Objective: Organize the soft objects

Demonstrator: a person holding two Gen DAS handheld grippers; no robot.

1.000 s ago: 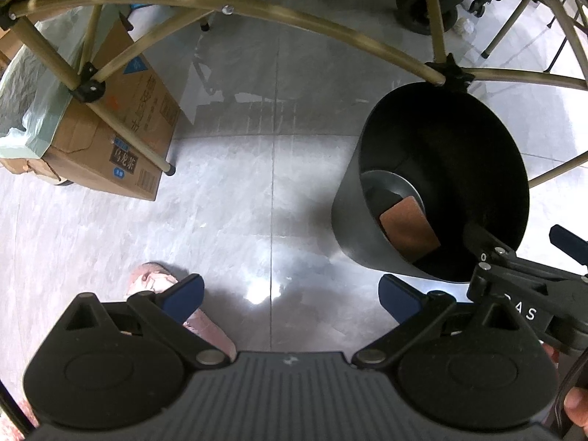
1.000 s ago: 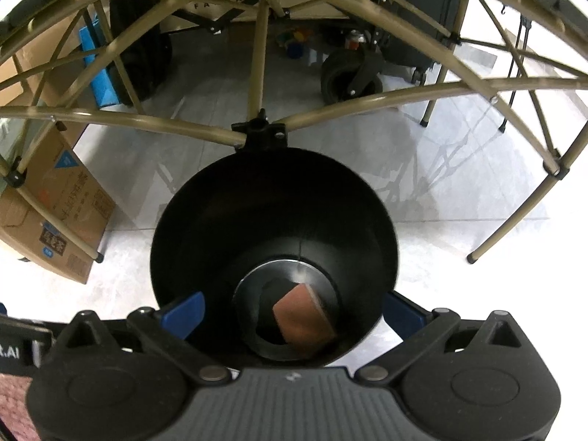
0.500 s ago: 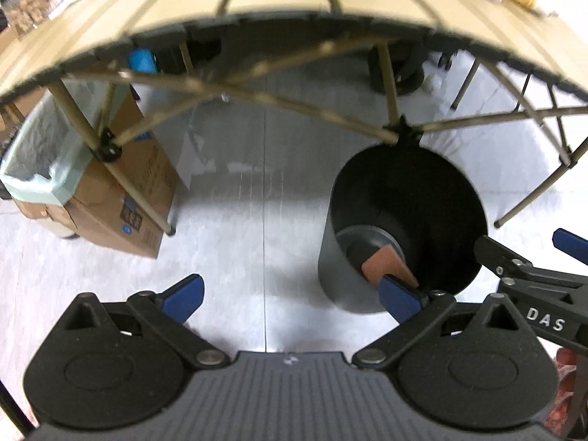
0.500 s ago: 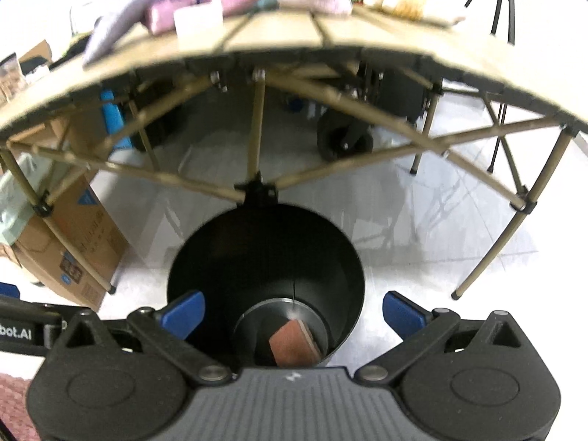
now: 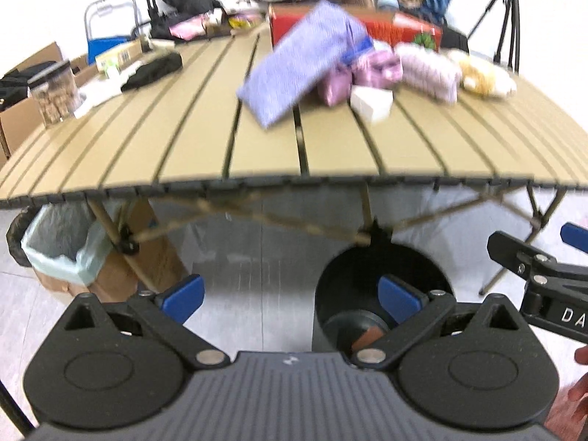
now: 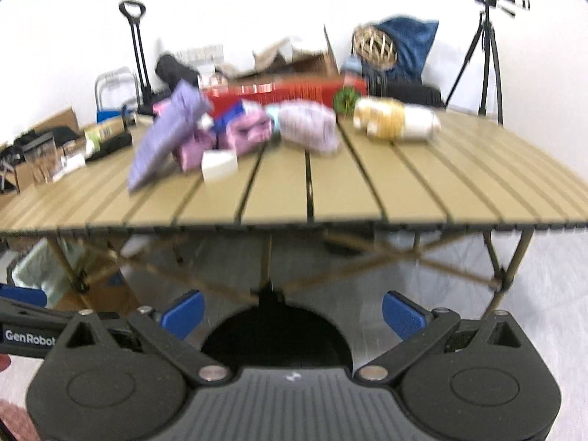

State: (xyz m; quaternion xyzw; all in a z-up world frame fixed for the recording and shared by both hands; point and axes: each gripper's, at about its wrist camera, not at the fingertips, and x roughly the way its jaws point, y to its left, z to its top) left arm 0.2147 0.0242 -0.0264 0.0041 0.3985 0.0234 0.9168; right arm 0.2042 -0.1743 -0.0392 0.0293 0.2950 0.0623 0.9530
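Soft items lie in a pile on the slatted tan table [image 5: 191, 139] [image 6: 341, 198]: a purple cloth pouch [image 5: 297, 62] [image 6: 165, 136], pink bundles [image 5: 371, 70] [image 6: 250, 128], a lilac knitted roll [image 5: 428, 71] [image 6: 308, 126], a white block [image 5: 371, 103] [image 6: 218, 163] and a yellow-white plush [image 5: 485, 73] [image 6: 397, 119]. Below the table's front edge stands a black bin [image 5: 378, 286] [image 6: 275, 334] with a brown sponge [image 5: 367, 336] inside. My left gripper [image 5: 290, 296] and right gripper [image 6: 292, 312] are both open and empty, low in front of the table.
A red box [image 5: 404, 25] and clutter sit at the table's back. A lined waste bin [image 5: 62, 246] and cardboard box [image 5: 154, 257] stand under the left side. A tripod [image 6: 485, 55] stands at the right. The other gripper [image 5: 544, 279] shows at the right edge.
Both grippers have risen and tilted up from over the bin, so the table top and its pile now show. Both stay open and empty; the sponge remains in the bin.
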